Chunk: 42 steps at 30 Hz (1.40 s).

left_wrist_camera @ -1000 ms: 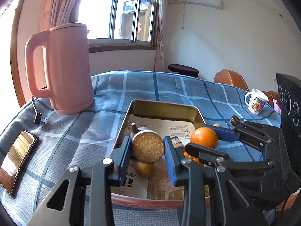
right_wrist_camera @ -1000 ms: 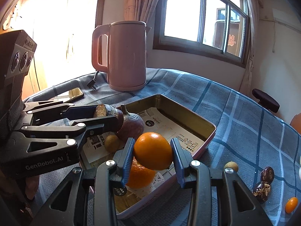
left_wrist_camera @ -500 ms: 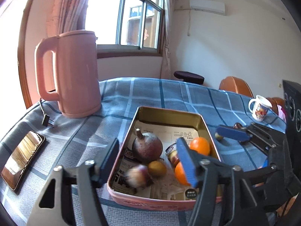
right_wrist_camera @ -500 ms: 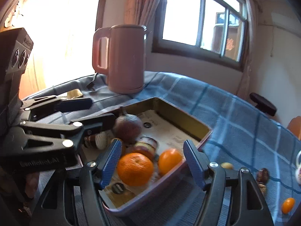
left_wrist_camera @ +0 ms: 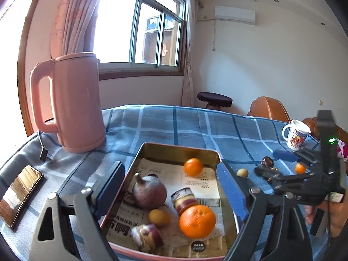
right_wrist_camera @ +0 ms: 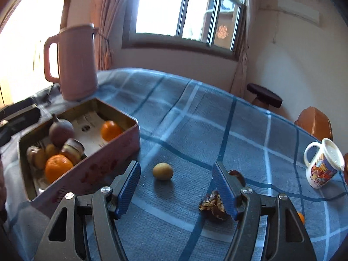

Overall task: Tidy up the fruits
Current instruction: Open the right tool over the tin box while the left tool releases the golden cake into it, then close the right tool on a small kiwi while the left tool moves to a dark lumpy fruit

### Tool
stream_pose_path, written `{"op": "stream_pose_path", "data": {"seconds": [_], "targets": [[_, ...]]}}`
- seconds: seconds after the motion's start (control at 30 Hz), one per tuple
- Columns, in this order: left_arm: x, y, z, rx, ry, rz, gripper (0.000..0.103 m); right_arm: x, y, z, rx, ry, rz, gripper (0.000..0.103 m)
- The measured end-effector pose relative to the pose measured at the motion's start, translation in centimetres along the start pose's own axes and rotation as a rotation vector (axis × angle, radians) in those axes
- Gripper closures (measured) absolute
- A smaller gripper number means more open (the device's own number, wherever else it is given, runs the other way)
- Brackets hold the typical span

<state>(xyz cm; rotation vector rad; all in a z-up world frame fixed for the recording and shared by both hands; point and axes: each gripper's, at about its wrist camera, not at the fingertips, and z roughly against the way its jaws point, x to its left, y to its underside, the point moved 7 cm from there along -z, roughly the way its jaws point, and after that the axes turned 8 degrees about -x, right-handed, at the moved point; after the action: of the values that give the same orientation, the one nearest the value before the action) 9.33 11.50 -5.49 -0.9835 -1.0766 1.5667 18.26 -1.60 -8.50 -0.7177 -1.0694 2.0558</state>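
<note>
Fruit sits mostly in the tin (left_wrist_camera: pixel 176 147), on printed paper: big orange (left_wrist_camera: pixel 197 221) near the front right, small orange (left_wrist_camera: pixel 193 166) toward the back, purple round fruit (left_wrist_camera: pixel 149 193) at left, a cut purple piece (left_wrist_camera: pixel 184 200) between them, a small yellow fruit (left_wrist_camera: pixel 159 217) and another cut piece (left_wrist_camera: pixel 146 235) at the front.

Left gripper (left_wrist_camera: pixel 171 190) hangs over the tin, jaws opening wide, nothing pinched; the fruit lies loose below them.

Right gripper (right_wrist_camera: pixel 176 190) is over the blue checked cloth (right_wrist_camera: pixel 195 113) just right of the tin, jaws spread and empty. A small yellow-green fruit (right_wrist_camera: pixel 163 171) lies on the cloth ahead, between the finger lines, untouched. A dark split fruit (right_wrist_camera: pixel 214 205) lies by the right finger, partly hidden. A tiny orange fruit (left_wrist_camera: pixel 300 168) lies farther right.

Pink kettle (left_wrist_camera: pixel 69 106) stands behind the tin at left. Phone (left_wrist_camera: pixel 18 192) at the left edge. Mug (right_wrist_camera: pixel 324 166) at far right.
</note>
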Motion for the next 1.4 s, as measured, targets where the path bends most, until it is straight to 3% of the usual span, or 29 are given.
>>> {"op": "stream_pose_path", "data": {"seconds": [0.1, 0.23, 0.3, 0.33, 0.37, 0.43, 0.63, 0.83, 1.0, 1.23, 1.4], "targets": [[-0.1, -0.3, 0.0, -0.007, 0.002, 0.001, 0.009, 0.5, 0.2, -1.4, 0.036, -0.015, 0.012, 0.034], [-0.3, -0.4, -0.1, -0.009, 0.01, -0.001, 0.009, 0.9, 0.7, -3.1, 0.094, -0.022, 0.024, 0.047], [-0.3, -0.3, -0.1, -0.008, 0.012, -0.002, 0.009, 0.8, 1.2, -4.1, 0.145, -0.019, 0.014, 0.048], [-0.4, -0.3, -0.1, -0.007, 0.014, -0.003, 0.009, 0.8, 1.4, -4.5, 0.158, -0.021, 0.007, 0.052], [-0.5, -0.3, -0.1, -0.005, 0.015, -0.007, 0.009, 0.7, 1.8, -5.1, 0.188, -0.035, -0.006, 0.064], [-0.7, -0.3, -0.2, -0.004, 0.015, -0.014, 0.009, 0.6, 1.8, -5.5, 0.201, -0.068, -0.036, 0.073], [-1.9, -0.2, -0.6, 0.012, 0.017, -0.033, 0.009, 0.6, 1.3, -4.4, 0.148, -0.074, -0.032, 0.073], [-6.0, -0.6, -1.0, 0.015, 0.075, -0.077, 0.009, -3.0, 1.3, 0.0, 0.045, 0.025, -0.043, 0.073], [-11.2, 0.6, -2.9, 0.093, 0.167, -0.097, 0.009, -8.3, 3.0, 2.8, 0.007, 0.146, -0.126, 0.073], [-17.1, 2.7, -6.4, 0.205, 0.238, -0.141, 0.011, -12.6, 4.4, 4.9, -0.017, 0.221, -0.202, 0.073], [-20.6, 4.3, -8.6, 0.291, 0.29, -0.172, 0.015, -14.1, 4.7, 5.5, -0.039, 0.223, -0.248, 0.073]]}}
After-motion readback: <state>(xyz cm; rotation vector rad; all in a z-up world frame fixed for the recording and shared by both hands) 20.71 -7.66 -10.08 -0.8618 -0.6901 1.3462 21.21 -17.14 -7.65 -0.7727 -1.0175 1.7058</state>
